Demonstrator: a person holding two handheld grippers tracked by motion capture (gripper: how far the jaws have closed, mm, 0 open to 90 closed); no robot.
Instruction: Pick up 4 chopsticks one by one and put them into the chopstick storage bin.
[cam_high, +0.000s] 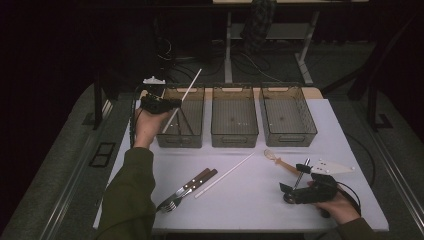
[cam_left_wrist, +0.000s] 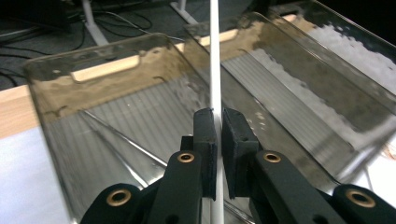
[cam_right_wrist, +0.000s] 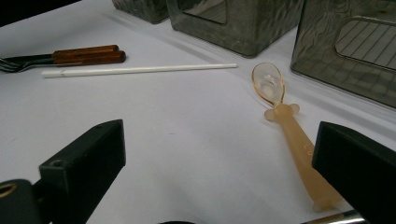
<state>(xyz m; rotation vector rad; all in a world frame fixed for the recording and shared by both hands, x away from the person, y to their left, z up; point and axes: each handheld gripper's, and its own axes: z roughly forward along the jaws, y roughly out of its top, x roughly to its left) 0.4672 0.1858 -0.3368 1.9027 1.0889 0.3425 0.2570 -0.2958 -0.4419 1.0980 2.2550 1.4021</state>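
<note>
**L gripper pinches a white stick over the left bin; R gripper wide by the spoon**

L gripper (cam_high: 172, 103) is up over the left bin (cam_high: 192, 137), jaws nipped tight on a white stick (cam_high: 186, 95). In the left gripper view the stick (cam_left_wrist: 215, 70) runs straight up between the pads, w/ the bin's ribbed floor (cam_left_wrist: 116, 121) below. Stick is tilted, top end leaning out past the bin's far rim, low end down inside; can't tell if it touches the floor.

R gripper (cam_high: 295, 187) sits low near the table's (cam_high: 250, 200) front right, jaws spread wide, nothing in them. Orange plastic spoon (cam_right_wrist: 285, 121) lies flat between the jaws & ahead, bowl toward the bins.

2nd white stick (cam_high: 225, 175) lies loose mid-table, just beside two wood-handled forks (cam_high: 187, 187). Middle bin (cam_high: 235, 117) & right bin (cam_high: 287, 115) stand in a row w/ the left one.
</note>
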